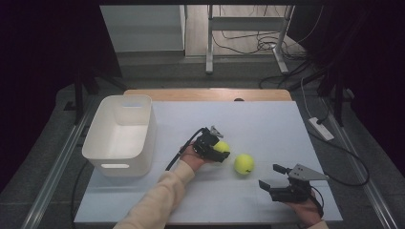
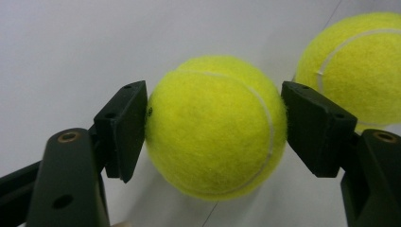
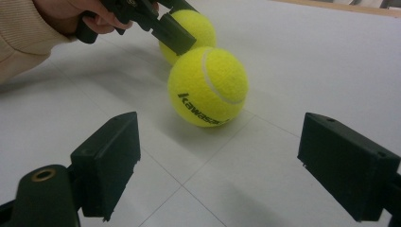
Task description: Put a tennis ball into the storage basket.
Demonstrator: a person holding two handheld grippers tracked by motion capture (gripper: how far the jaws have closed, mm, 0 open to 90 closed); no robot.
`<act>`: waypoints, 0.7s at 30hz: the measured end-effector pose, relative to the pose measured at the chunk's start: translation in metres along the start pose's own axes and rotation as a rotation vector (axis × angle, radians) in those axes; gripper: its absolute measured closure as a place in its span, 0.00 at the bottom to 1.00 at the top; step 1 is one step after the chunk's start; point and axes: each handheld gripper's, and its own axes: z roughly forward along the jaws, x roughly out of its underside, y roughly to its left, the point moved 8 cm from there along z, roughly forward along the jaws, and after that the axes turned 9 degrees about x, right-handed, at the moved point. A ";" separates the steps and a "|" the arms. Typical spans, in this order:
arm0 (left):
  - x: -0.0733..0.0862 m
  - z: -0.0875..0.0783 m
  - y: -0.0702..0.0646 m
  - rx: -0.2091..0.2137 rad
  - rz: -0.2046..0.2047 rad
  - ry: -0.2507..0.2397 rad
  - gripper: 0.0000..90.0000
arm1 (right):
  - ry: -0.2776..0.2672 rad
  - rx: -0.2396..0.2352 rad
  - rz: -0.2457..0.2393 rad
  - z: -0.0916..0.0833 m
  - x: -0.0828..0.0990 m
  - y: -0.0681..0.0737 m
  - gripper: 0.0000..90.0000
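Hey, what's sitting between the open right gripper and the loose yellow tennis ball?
Nothing: in the right gripper view, bare white table separates the right gripper from the loose yellow tennis ball.

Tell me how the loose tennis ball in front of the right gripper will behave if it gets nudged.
The loose tennis ball is round on a flat white table, so it would likely roll. Its felt probably grips pads well. The right gripper stands open, apart from it.

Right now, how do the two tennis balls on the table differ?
The held ball is clamped between the pads of the left gripper; the free ball lies loose on the white table, ahead of the open right gripper. The held ball sits nearer the white bin. The free ball shows black lettering. Both are yellow-green and look alike in size.
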 end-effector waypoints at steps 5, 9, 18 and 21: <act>-0.003 -0.009 -0.001 0.007 0.002 -0.027 0.31 | 0.001 0.000 -0.001 0.000 0.000 0.000 0.15; -0.006 -0.016 -0.003 0.005 0.008 -0.048 0.31 | 0.001 0.002 0.000 0.000 0.000 0.000 0.15; -0.009 -0.029 -0.006 0.004 0.024 -0.078 0.31 | 0.000 0.004 0.001 0.000 0.000 0.000 0.15; -0.010 -0.033 -0.007 0.002 0.025 -0.092 0.31 | 0.000 0.005 0.001 0.000 0.000 0.000 0.15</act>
